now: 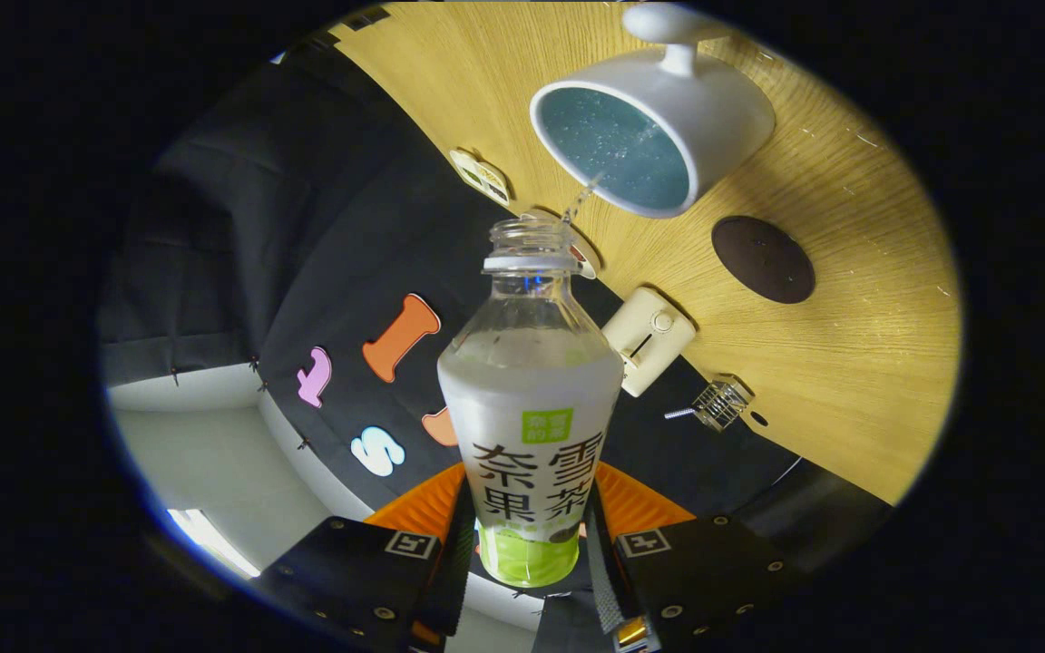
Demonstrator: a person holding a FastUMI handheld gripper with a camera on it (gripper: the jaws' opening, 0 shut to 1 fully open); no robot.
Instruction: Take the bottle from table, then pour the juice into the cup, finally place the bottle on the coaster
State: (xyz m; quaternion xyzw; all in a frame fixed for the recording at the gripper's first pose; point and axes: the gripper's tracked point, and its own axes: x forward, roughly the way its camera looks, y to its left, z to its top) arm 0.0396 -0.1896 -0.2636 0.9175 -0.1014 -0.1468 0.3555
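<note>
Wood-grain table top [849, 363] of light colour was seen across the far part of the scene, tilted in the view because the gripper [527, 544] was turned on its side. Behind the table a black cloth wall [323, 254] was hung, and beyond its edge a pale room wall and a bright strip of light [209, 540] were visible.

The bottle [530, 399] was held between the two fingers, with both of them pressed against its lower body, one on each side. The jaws were kept narrow around it. The bottle was clear at the top, without a cap, and was wrapped in a white label with a green base. Its open neck was pointed towards the cup [659, 136].

The white cup with a handle was placed on the table just beyond the bottle mouth. Its inside looked blue-green. A thin stream of liquid [581, 198] was seen between the bottle mouth and the cup rim.

The dark round coaster [763, 259] was laid flat on the table near the cup, apart from it and with nothing on it.

Along the table edge by the cloth, a cream toaster-like object [649, 340], a small wire basket [720, 403] and a small flat tag [481, 176] were also seen.
</note>
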